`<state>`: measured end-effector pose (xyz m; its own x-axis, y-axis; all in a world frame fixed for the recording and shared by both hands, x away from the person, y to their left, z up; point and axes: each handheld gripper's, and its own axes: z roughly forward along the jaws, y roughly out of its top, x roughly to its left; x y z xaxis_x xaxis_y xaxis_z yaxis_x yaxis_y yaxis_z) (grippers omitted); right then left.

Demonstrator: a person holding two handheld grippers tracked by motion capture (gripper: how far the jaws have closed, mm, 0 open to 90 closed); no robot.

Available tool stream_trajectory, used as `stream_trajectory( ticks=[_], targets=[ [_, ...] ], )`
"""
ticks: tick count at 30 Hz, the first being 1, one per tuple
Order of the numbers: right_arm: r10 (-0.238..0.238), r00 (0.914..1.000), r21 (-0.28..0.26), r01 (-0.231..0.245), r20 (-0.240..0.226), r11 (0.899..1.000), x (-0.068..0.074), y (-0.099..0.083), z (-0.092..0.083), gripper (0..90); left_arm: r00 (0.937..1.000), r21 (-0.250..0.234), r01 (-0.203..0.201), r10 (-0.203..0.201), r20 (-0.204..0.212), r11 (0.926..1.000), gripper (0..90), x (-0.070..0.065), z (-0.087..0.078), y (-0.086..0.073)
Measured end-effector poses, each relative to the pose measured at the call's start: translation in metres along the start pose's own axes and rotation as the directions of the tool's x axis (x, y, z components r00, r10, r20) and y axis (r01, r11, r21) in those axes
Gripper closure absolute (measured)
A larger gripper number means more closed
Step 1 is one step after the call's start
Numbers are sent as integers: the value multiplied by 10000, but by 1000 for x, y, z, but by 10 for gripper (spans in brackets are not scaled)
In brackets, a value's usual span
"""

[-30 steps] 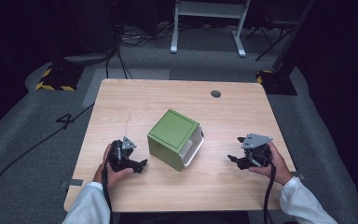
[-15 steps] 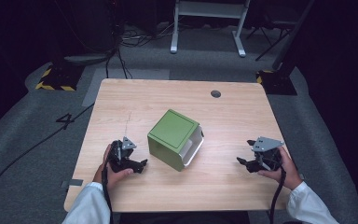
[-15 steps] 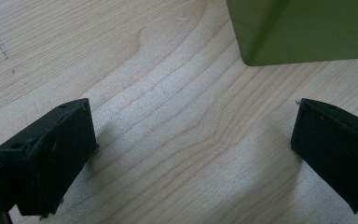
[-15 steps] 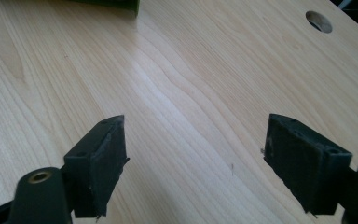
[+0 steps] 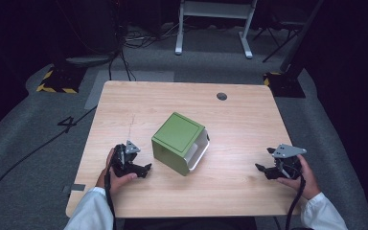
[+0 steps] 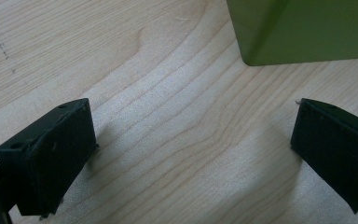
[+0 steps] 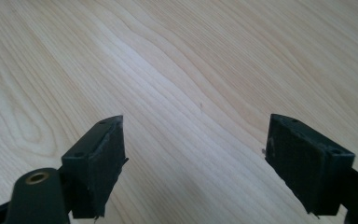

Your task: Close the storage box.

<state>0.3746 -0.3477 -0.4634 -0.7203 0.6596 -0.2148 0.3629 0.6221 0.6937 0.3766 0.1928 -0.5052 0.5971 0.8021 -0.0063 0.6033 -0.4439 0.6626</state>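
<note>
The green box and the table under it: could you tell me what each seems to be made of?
Green box: smooth matte green panels, perhaps painted metal or plastic; the white part at its open side looks like plastic. Table: pale wood or wood-look laminate, with clear grain lines.

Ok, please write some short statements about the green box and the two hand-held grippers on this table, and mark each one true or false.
1. The left hand-held gripper is shut on the green box. False: its jaws are apart with only bare wood between them, and the box stands just beyond them.
2. The right hand-held gripper is open. True.
3. The green box stands near the middle of the table. True.
4. The right hand-held gripper touches the box. False: it is well apart from it, near the table's right edge.
5. The box has a white part on one side. True.
</note>
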Motion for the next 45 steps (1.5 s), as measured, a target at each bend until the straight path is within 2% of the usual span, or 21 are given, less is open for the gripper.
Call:
stream_trajectory(
  ticks=[1, 3, 8, 12, 14, 20, 21, 25, 26, 27, 28, 32, 45],
  targets=[
    [0, 10000, 0, 0, 0, 10000, 0, 0, 0, 202, 10000, 0, 0, 0, 0, 10000, 1, 0, 0, 0],
    [416, 9991, 1, -416, 64, 9991, -4, -11, 1, 204, 10000, 0, 2, -2, 1, 10000, 1, 0, 0, 0],
    [702, 9974, 65, -703, 178, 9975, -7, -24, 3, 203, 10000, -1, 1, -1, -1, 10000, 1, 0, 0, 0],
    [1270, 9918, 5, -1270, 143, 9919, -13, -38, 3, 204, 10000, 3, 9, -9, 10, 10000, 1, 0, 0, 0],
    [1378, 9904, -18, -1378, 132, 9905, -14, -41, 3, 204, 10000, 2, 10, -10, 11, 10000, 1, 0, 0, 0],
    [2115, 9773, -124, -2114, 97, 9773, -20, -57, 1, 199, 10000, 1, -1, 1, 1, 10000, 1, 0, 0, 0],
    [2319, 9727, -190, -2317, 86, 9726, -21, -60, 0, 201, 10000, 3, -1, 1, 0, 10000, 1, 0, 0, 0],
    [2505, 9675, -117, -2502, 356, 9681, -22, -63, -2, 183, 10000, 1, -2, 2, 0, 10000, 1, 0, 0, 0],
    [2801, 9592, -145, -2797, 389, 9600, -23, -65, -2, 166, 10000, 2, 0, 0, 2, 10000, 1, 0, 0, 0],
    [2801, 9592, -145, -2797, 389, 9600, -23, -65, -2, 166, 10000, 2, -1, 1, 1, 10000, 1, 0, 0, 0],
    [3066, 9509, -194, -3061, 414, 9518, -24, -67, -2, 149, 10000, 1, -1, 1, -1, 10000, 1, 0, 0, 0],
    [3146, 9485, -168, -3142, 368, 9492, -24, -67, -1, 148, 10000, 4, 4, -4, -7, 10000, 1, 0, 0, 0],
    [3104, 9497, -201, -3098, 410, 9506, -23, -67, -2, 152, 9999, -1, 55, -55, 94, 10000, 1, 0, 1, 0]
  ],
)
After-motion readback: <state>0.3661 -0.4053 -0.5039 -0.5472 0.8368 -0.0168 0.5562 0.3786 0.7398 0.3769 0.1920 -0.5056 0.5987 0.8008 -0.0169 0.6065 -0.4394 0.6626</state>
